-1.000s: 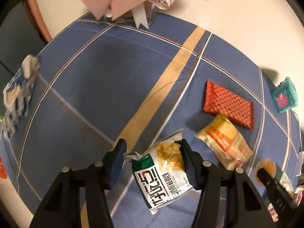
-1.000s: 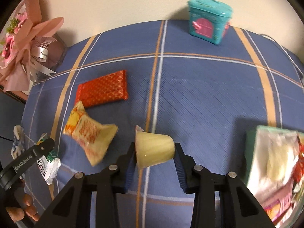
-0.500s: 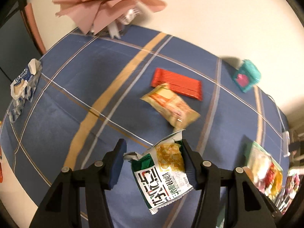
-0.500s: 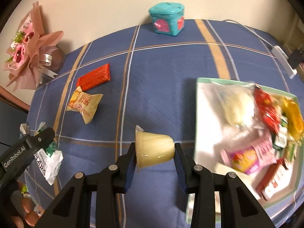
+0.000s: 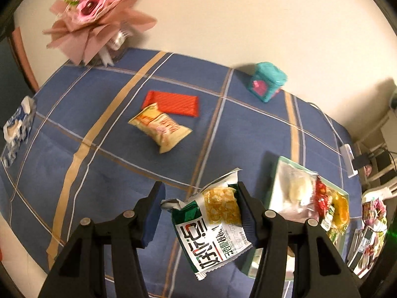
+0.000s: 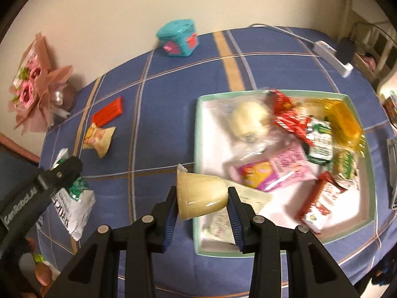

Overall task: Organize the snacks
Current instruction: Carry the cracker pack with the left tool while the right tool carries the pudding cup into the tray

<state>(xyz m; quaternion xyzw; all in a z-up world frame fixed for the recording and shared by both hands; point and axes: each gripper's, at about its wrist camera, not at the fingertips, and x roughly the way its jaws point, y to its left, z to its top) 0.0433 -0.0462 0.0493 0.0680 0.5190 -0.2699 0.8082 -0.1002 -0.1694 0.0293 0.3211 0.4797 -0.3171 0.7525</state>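
Observation:
My left gripper (image 5: 199,198) is shut on a green and white snack packet (image 5: 213,226), held above the blue checked tablecloth left of the tray; the packet shows in the right wrist view (image 6: 73,198) too. My right gripper (image 6: 203,198) is shut on a pale yellow jelly cup (image 6: 201,195), held over the left rim of the mint green tray (image 6: 197,134), which holds several snacks. The tray also shows in the left wrist view (image 5: 273,181). A yellow snack bag (image 5: 161,128) and a red flat packet (image 5: 171,103) lie on the cloth.
A teal box (image 6: 177,38) stands at the back by the wall. A pink flower bouquet (image 5: 96,12) stands at the back left. A blue and white carton (image 5: 16,126) lies at the left edge. A white power strip (image 6: 332,57) lies at the back right.
Both grippers have swung right with their loads. The tray has come into view, and the jelly cup now hangs at its left rim. The yellow bag and red packet have fallen behind to the left.

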